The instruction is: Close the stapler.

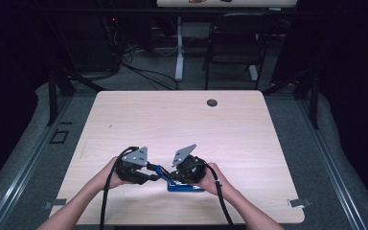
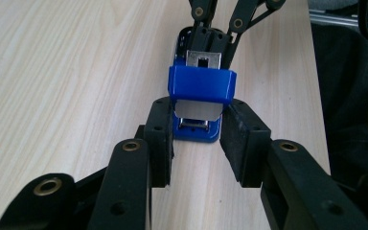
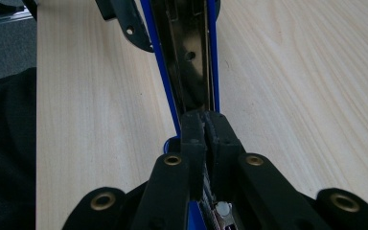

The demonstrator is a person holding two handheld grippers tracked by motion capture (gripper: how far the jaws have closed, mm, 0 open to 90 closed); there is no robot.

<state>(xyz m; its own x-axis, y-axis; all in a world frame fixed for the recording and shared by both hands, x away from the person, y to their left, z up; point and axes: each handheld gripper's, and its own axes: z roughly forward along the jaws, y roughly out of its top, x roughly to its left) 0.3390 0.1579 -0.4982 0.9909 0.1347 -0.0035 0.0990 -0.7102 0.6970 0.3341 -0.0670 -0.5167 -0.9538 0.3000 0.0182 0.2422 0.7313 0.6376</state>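
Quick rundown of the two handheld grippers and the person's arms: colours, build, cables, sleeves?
Both the left gripper and right gripper are black, each topped by a grey three-cornered plate dotted with small fasteners. The jaws are black linkage bars with brass-coloured pivot pins and flat black pads. A black cable trails from each gripper. The forearms are bare, no sleeves in the high view.
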